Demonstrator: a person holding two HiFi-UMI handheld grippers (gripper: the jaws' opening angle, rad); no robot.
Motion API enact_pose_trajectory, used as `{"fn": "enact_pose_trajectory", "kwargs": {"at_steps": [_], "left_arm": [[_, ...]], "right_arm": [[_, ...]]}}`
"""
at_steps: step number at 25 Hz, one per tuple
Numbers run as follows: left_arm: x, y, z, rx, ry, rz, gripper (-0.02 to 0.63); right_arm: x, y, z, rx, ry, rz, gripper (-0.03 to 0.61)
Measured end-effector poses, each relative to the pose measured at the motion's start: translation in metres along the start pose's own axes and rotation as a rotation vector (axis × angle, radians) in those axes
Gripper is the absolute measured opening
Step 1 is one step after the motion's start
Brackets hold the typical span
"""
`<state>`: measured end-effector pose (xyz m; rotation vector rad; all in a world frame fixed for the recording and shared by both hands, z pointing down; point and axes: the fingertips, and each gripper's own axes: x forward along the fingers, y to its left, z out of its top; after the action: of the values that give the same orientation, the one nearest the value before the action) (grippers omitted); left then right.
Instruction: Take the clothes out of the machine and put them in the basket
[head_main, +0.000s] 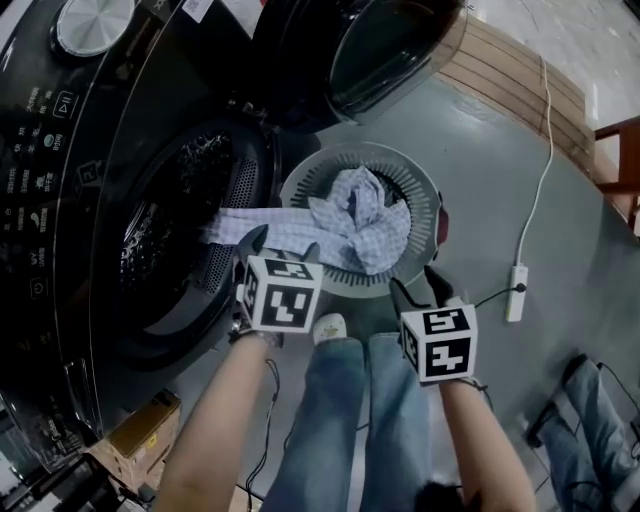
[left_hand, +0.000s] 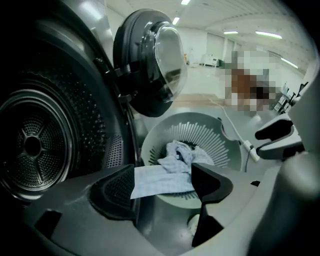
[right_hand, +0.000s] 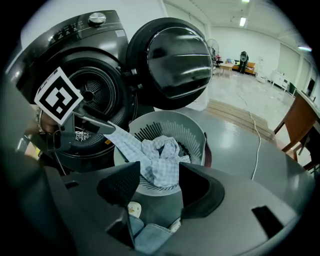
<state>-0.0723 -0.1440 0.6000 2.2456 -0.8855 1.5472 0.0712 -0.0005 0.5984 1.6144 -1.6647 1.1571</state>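
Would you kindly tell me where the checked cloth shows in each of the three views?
Head view: checked cloth at centre, overhanging the basket leftward.
Left gripper view: lower centre.
Right gripper view: centre.
Shared landmark: the slatted grey basket.

We see bright ceiling lights (left_hand: 270, 35) high up. Inside the drum (left_hand: 35, 145) it looks dark. The door glass (right_hand: 175, 55) shines with glare. Edges bend round and go black in both gripper views.
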Motion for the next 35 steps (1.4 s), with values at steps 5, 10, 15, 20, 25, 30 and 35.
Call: {"fn": "enact_pose_trajectory", "kwargs": {"at_steps": [5,10,15,20,25,30,35], "left_arm": [[0.008,0.066,-0.035,-0.018,0.063,0.118,0.344],[0.023,0.118,-0.057,0.007,0.095,0.238,0.365],[0.048,0.139,-0.073,0.022,0.151,0.245,0.38],[0.071,0.145,-0.088,0.011,0.19,0.214,0.382],[0.068,0.143,-0.085,0.018,0.181,0.253,0.341],[0.048,0.116,-0.073,0.065,0.101,0.278,0.048],[0.025,0.064,-0.039,0.004,-0.032,0.171,0.038]], "right_arm": [[0.015,0.024,0.002,-0.012,0.011,0.017,0.241],[0.032,0.042,0.004,-0.006,0.02,0.017,0.241],[0.047,0.057,0.006,0.022,0.023,0.017,0.239],[0.055,0.069,0.008,0.011,0.014,0.027,0.239],[0.057,0.068,0.002,0.022,0.025,0.021,0.235],[0.05,0.067,-0.004,0.021,0.033,0.024,0.232],[0.036,0.055,-0.003,0.024,0.012,0.023,0.227]]}}
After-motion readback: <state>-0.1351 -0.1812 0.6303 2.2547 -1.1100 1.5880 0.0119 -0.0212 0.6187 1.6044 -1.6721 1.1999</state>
